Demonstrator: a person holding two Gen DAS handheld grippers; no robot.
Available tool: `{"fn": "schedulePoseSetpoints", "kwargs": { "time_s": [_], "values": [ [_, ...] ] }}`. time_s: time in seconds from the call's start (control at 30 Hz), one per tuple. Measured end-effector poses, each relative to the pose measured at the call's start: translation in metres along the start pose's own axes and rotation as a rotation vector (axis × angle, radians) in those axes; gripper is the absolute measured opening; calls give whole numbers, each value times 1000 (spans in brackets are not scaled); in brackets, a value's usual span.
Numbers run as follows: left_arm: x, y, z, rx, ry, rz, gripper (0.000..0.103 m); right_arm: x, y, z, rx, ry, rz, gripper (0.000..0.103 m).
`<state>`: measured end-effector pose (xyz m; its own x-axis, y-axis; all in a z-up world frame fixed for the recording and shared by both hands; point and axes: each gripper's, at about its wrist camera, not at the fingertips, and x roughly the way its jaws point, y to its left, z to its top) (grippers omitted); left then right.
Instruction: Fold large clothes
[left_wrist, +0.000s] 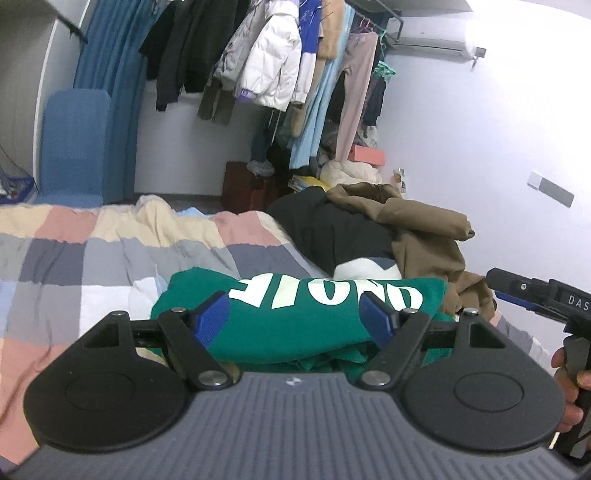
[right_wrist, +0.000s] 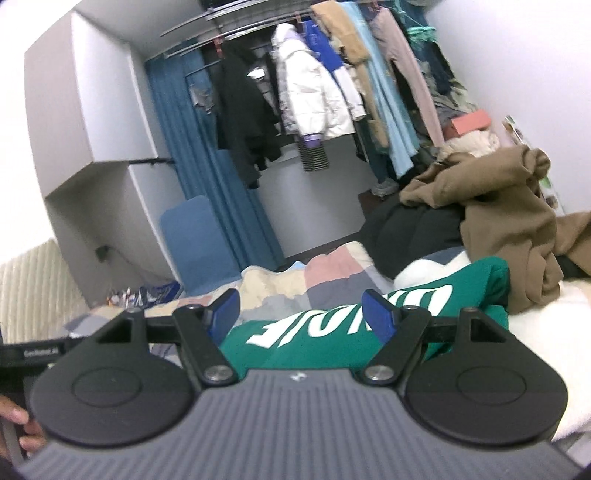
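While both tongs hang just over the bed, the green sweatshirt (left_wrist: 295, 325) sits folded up right in front of me, white lettering on top, resting on the patchwork quilt (left_wrist: 92, 254). Left gripper (left_wrist: 295, 319) is spread wide, pads apart w/ the bundle showing between them, nothing pinched. Right gripper (right_wrist: 301, 314) same deal: released, fingers splayed, green fabric below and between. Bundle's long axis runs left-right across both views, so it lies crosswise to my fingers, not along them. Left tong looks squarer on the middle; right one is off toward the bundle's right end, its nose poking in at the right edge of the left cam. Far right there's the unfolded heap, a brown coat (left_wrist: 417, 229) on a black garment (left_wrist: 332, 229), touching the green one's far side. My read: fold's about done, next is prob. setting it aside or grabbing from the heap. Can't tell if either pad touches cloth.
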<state>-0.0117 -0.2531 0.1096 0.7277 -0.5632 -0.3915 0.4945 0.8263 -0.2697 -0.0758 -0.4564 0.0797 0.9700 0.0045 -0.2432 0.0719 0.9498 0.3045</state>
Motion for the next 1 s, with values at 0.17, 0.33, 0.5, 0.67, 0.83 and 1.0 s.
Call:
{"fn": "schedulePoseSetpoints", "kwargs": {
  "time_s": [0.17, 0.33, 0.5, 0.67, 0.83, 1.0],
  "values": [
    [-17, -2, -12, 4, 0, -31, 81, -13, 23, -13, -48, 17, 5, 76],
    [-26, -2, -30, 32, -5, 33, 81, -20, 36, -29, -84, 45, -7, 76],
    [-34, -2, -43, 40, -8, 45, 81, -26, 43, -47, -96, 67, -32, 75],
    [-38, -5, -52, 64, -11, 47, 81, -30, 48, -61, -105, 78, -68, 75],
    [-39, -9, -58, 72, -6, 45, 81, -33, 51, -70, -135, 83, -101, 75],
    [-43, -9, -60, 48, -4, 20, 81, -36, 50, -73, -127, 88, -101, 75]
  ]
}}
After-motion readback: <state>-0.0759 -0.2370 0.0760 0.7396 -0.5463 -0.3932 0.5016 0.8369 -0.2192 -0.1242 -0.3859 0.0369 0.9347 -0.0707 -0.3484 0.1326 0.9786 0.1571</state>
